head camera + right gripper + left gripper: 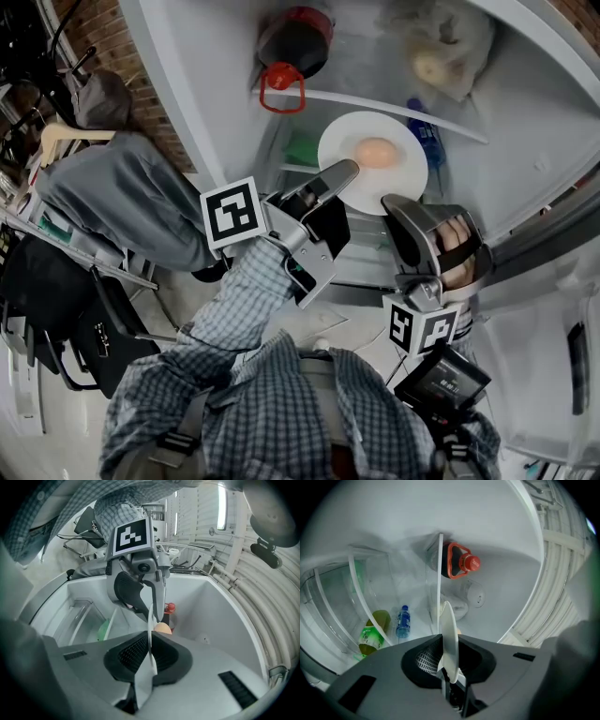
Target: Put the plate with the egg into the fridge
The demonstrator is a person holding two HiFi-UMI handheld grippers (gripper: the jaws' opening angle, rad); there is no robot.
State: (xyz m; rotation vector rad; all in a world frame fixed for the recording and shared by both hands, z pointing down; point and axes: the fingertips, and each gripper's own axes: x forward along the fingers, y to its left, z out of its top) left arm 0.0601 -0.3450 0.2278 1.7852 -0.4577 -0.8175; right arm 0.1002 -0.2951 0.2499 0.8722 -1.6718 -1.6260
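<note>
Jaws both clamped on plate [353, 131] rim: L gripper [345, 172] at 8 o'clock, R gripper [395, 202] at 5. We shd keep it level so egg [376, 152] won't roll.

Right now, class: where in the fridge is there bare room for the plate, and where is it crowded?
Free: the glass shelf between the red-capped bottle and the bag. Crowded: below that shelf, a green item and a blue bottle flank the plate; what lies under it is hidden.
</note>
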